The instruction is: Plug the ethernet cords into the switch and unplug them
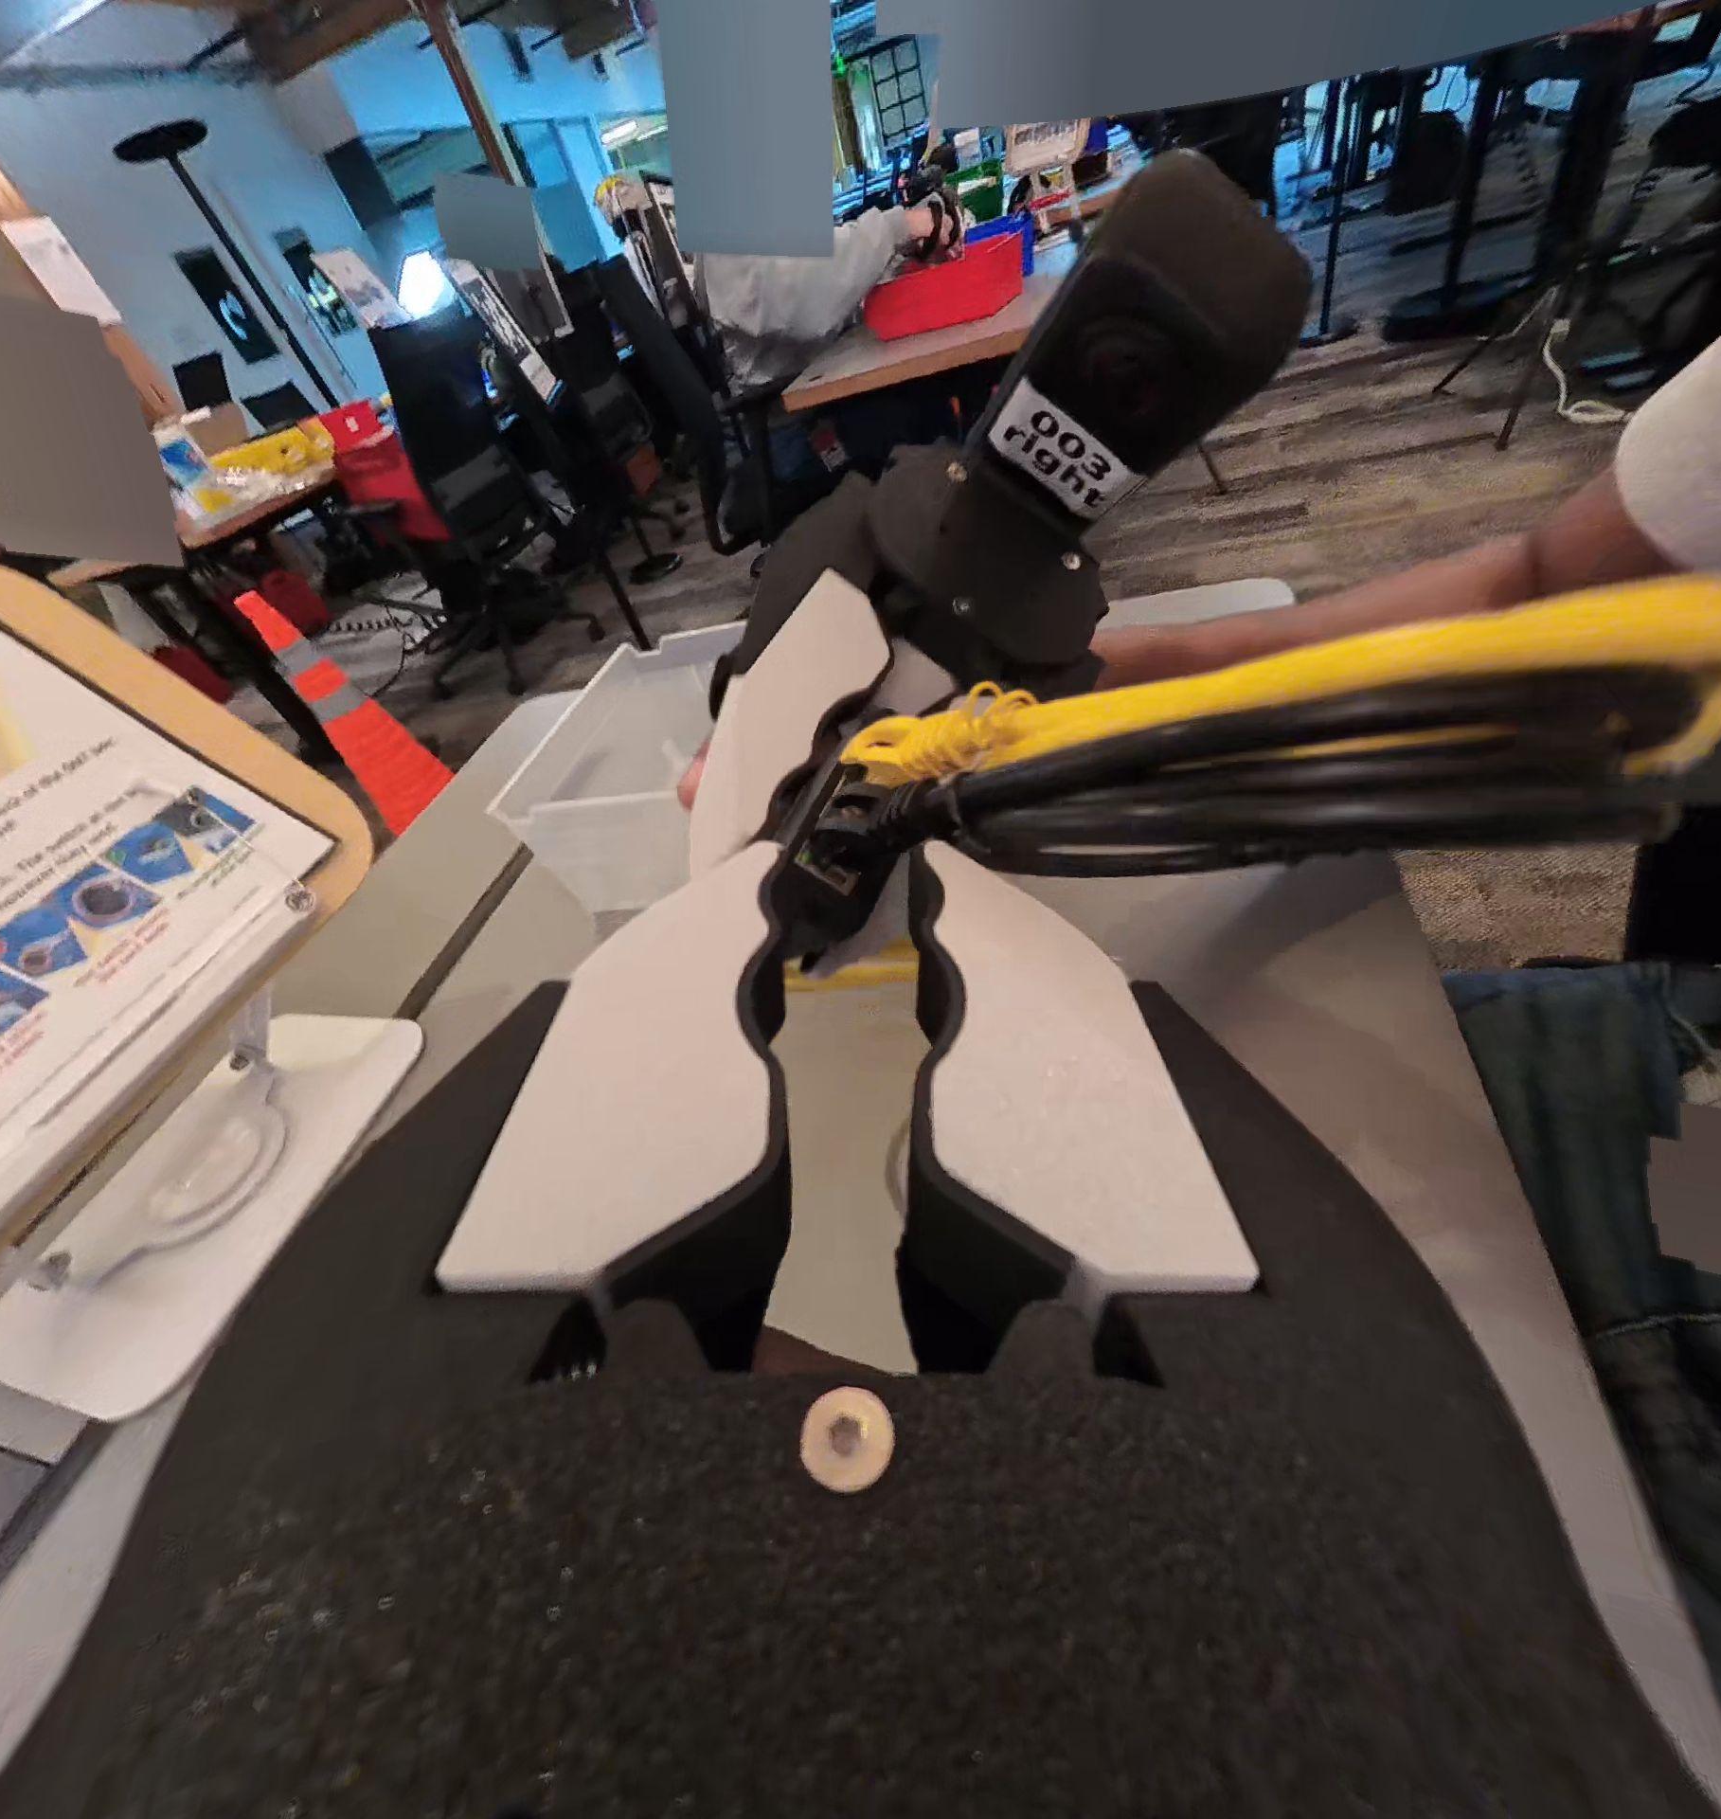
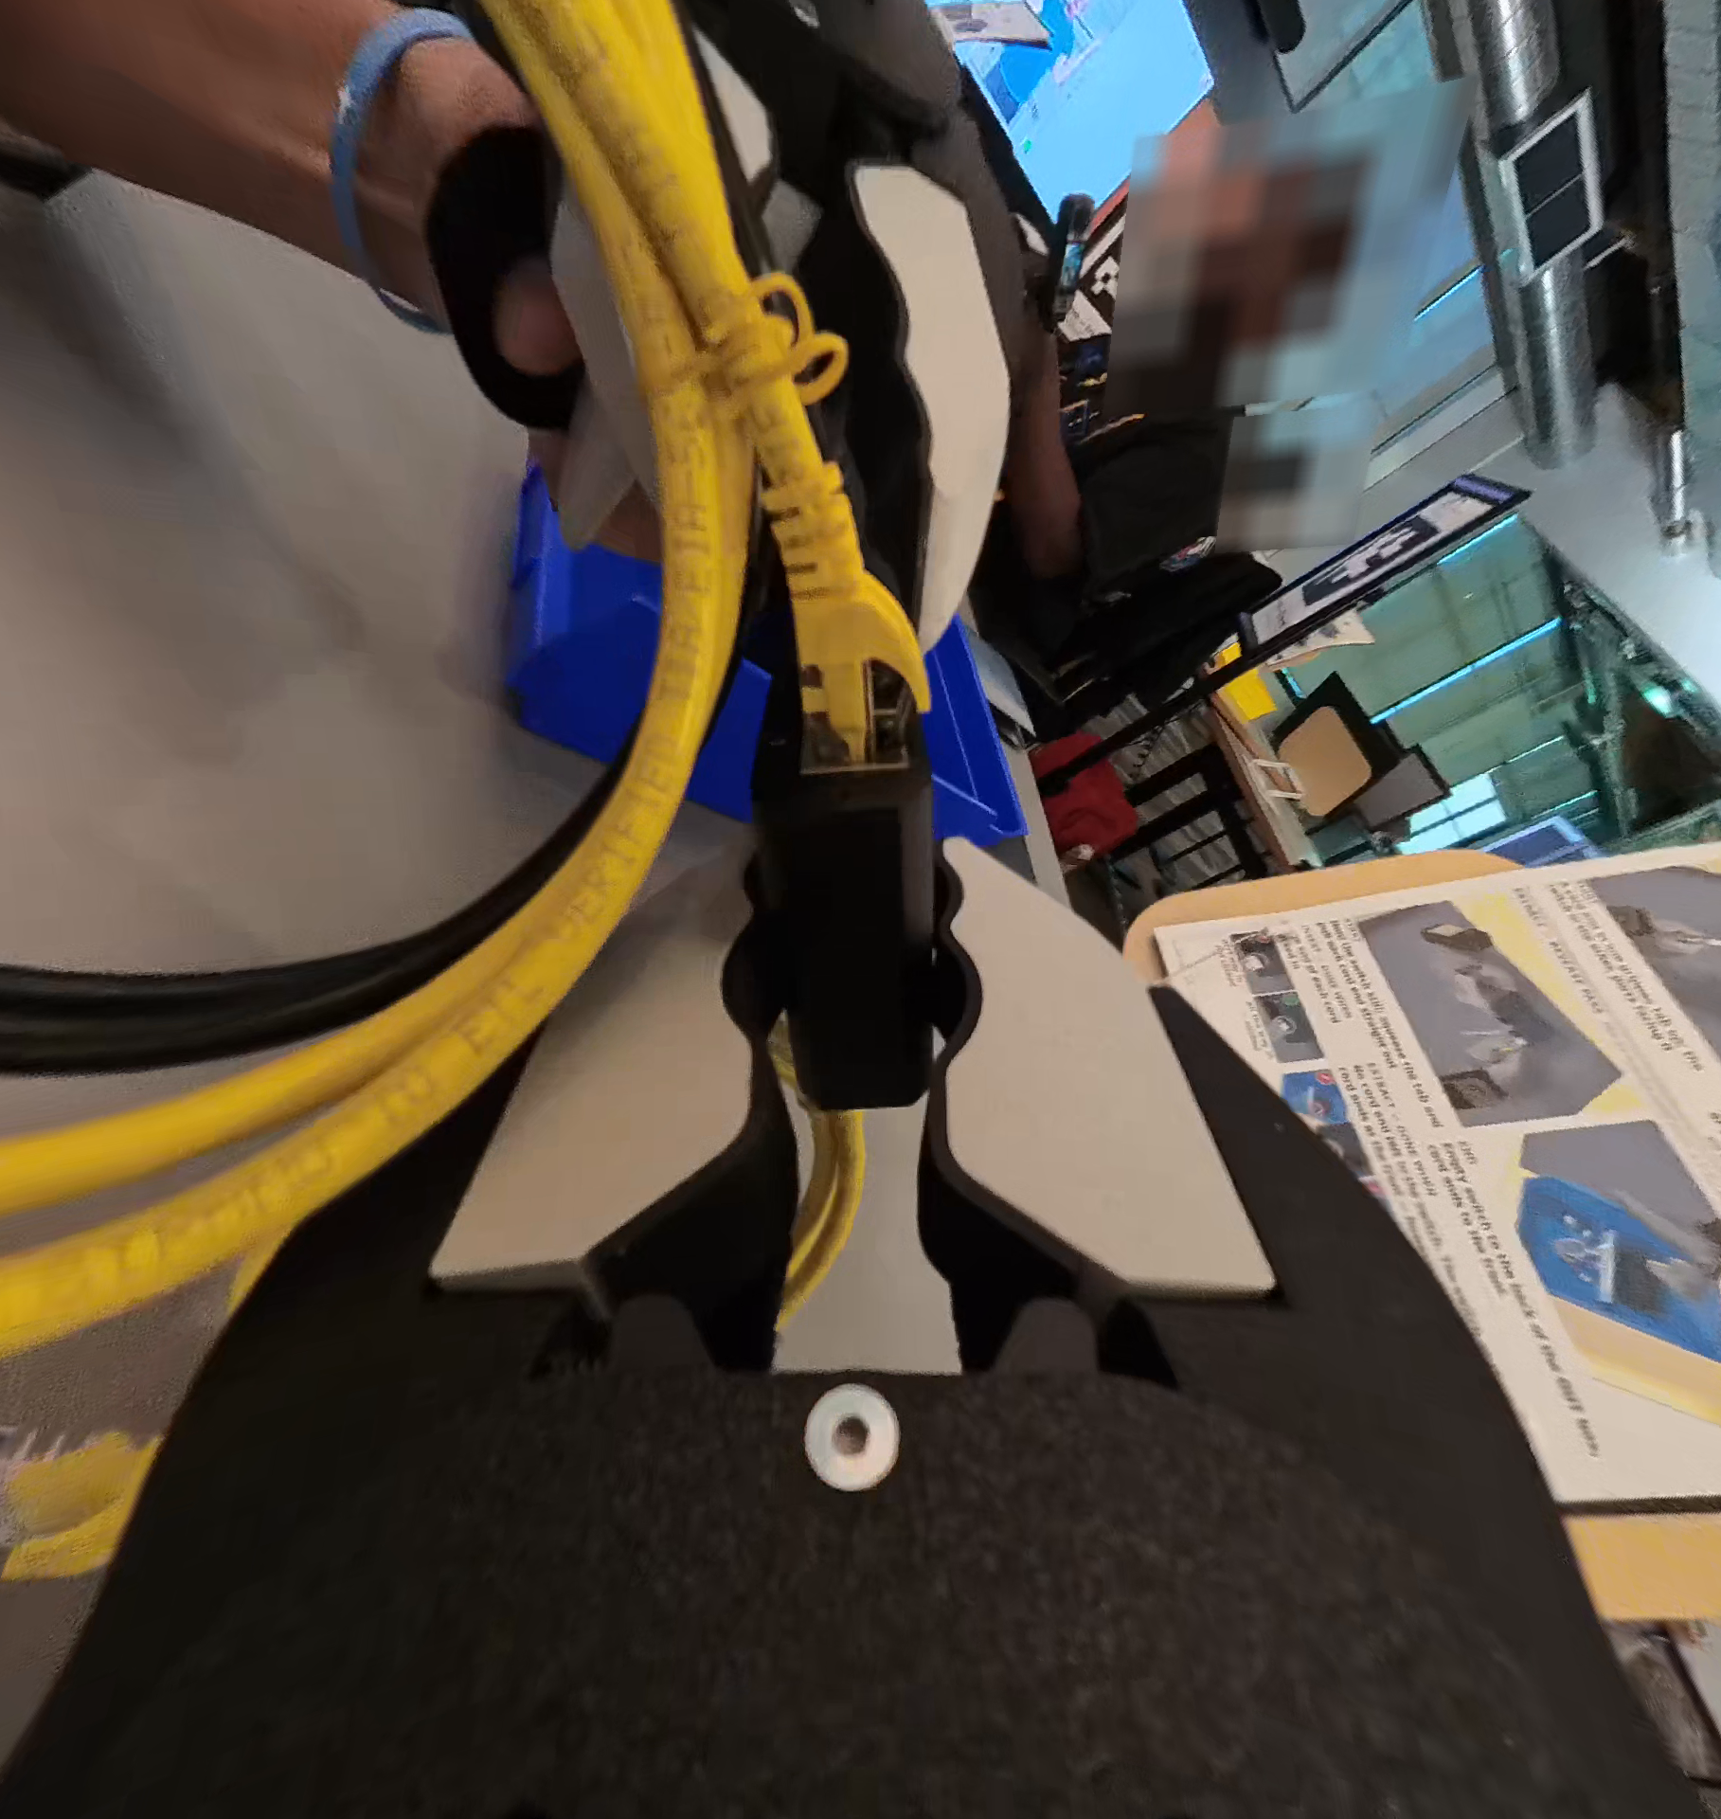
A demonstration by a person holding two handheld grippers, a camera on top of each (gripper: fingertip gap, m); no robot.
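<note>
Right tool clenches the black switch; left tool, released, straddles the switch's lower edge beside the cords.

A patterned grey carpet covers the floor of an open workshop with pale blue walls. Black office chairs stand around wooden desks that carry red bins and yellow bins. An orange traffic cone with grey bands stands on the carpet beside the pale tabletop. In the right wrist view, silver ducts run beside tall glass windows.
</note>
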